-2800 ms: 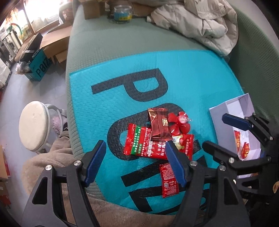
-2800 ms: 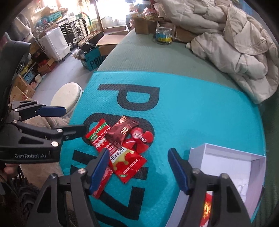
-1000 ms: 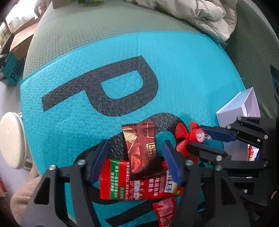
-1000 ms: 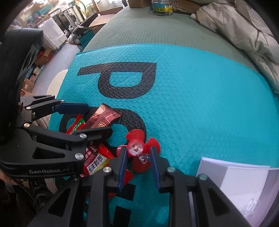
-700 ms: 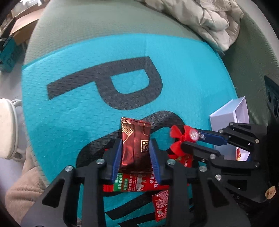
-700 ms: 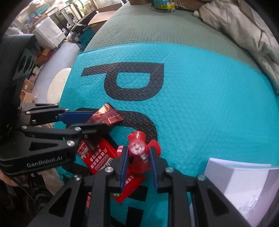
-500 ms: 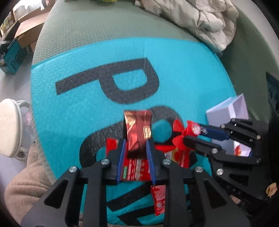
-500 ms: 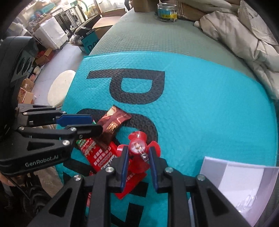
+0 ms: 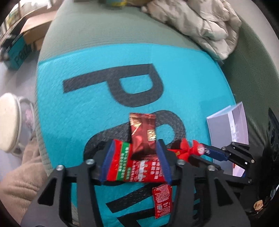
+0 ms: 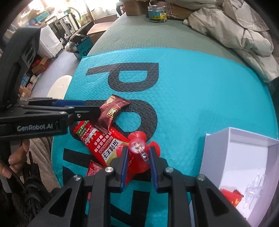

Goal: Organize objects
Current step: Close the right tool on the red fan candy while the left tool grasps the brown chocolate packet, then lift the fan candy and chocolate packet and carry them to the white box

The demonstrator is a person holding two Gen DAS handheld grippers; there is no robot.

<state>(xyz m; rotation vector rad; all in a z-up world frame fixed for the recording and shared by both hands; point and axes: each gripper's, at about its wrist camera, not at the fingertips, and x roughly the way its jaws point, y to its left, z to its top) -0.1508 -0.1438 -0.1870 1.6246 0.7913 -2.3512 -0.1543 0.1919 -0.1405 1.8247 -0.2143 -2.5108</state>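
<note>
My left gripper is shut on a dark brown snack packet, also seen in the right wrist view, held above the teal mat. My right gripper is shut on a red flower-shaped toy, also seen in the left wrist view. A large red snack packet and a small red sachet lie on the mat beneath. A white box at the right holds a red packet and a clear item.
A beige jacket lies at the back right. A glass jar stands at the far edge of the grey-green surface. Cardboard boxes and a white stool are on the floor to the left.
Both grippers closed: the left on the brown packet, the right on the red toy. Both then lifted their objects off the pile.
</note>
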